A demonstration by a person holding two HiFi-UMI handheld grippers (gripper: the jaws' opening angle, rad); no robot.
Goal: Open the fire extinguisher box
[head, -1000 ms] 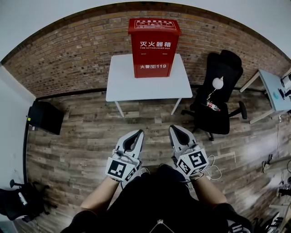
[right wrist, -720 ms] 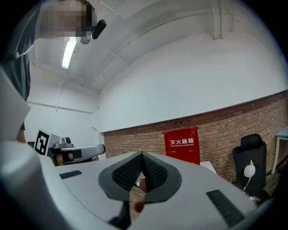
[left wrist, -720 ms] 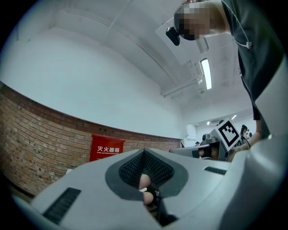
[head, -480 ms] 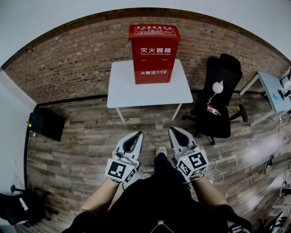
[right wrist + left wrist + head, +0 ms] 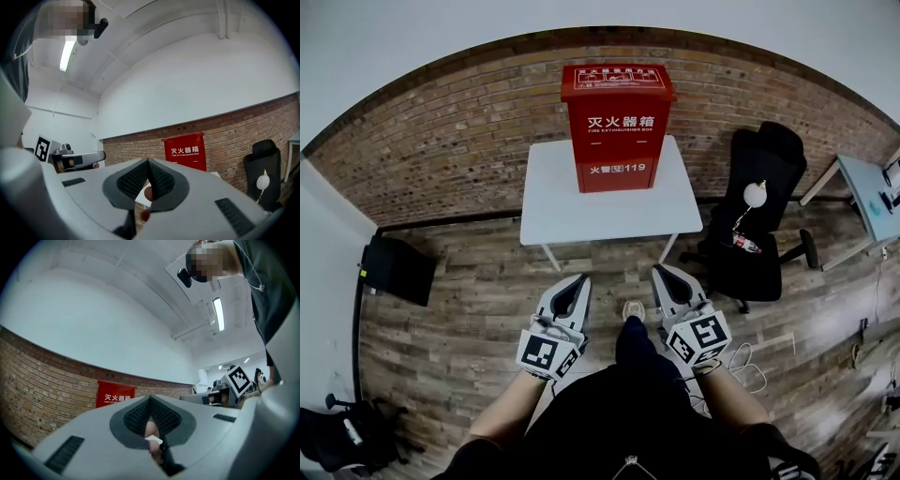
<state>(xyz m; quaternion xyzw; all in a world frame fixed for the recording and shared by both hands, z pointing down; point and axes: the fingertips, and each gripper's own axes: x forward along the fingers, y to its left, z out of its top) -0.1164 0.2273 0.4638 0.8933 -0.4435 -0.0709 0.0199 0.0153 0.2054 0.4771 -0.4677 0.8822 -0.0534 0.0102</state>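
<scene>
Holding the left gripper (image 5: 579, 279) and the right gripper (image 5: 662, 271) low in front of the body, side by side and a little apart, tips aimed forward. Showing both pairs of jaws closed right up, ribbed pads meeting at the tips in each gripper view, nothing clamped between them. Between the two grippers, a dark-trousered knee and one pale shoe (image 5: 633, 309) on the wood-plank floor (image 5: 459, 319). Just past the tips, the near edge of a white table (image 5: 558, 202) on slim white legs, not touched by either gripper. On the far half of that table, close to its back edge and roughly centred, the red fire extinguisher box (image 5: 617, 127): upright, top lid down, front shut, white characters across the upper panel and 119 on the lower one. Well apart from both grippers, with bare tabletop in front and on either side. Behind it, a brick wall (image 5: 441, 141) with plain white wall above. Right of the table, a black office chair (image 5: 759, 267) with a white lamp (image 5: 756, 194) and a small bottle (image 5: 745, 246) on it. Farther right, the corner of a pale desk (image 5: 867, 202). On the floor at the left, near the wall, a black boxy unit (image 5: 394, 270).
</scene>
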